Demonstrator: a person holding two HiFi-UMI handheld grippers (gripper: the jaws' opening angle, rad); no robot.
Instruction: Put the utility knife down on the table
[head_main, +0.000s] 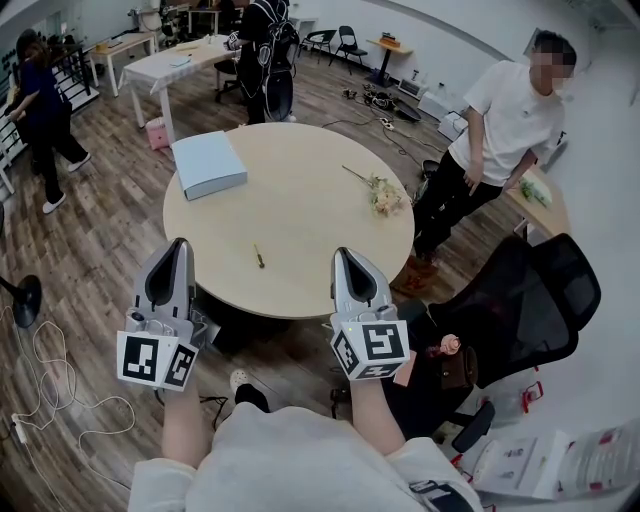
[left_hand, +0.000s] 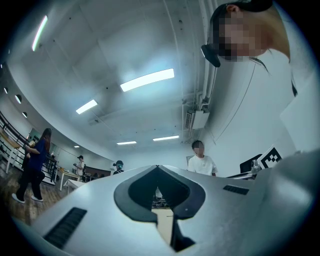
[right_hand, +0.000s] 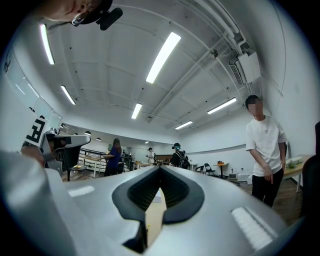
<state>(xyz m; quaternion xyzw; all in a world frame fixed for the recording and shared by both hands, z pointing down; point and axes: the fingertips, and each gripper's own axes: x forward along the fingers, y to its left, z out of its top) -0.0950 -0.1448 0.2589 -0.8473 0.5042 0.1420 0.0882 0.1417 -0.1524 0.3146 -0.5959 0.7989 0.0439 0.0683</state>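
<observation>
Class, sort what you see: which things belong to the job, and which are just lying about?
Job: utility knife, lying on the round table; left gripper and right gripper, both shut, empty.
Lying about: pale blue box; flower bunch; black office chair.

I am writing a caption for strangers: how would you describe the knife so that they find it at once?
Start at the round table. Near its front edge lies the knife, alone on bare wood. It is a thin, short stick, far smaller than the blue box at far left and the flowers at right.
</observation>
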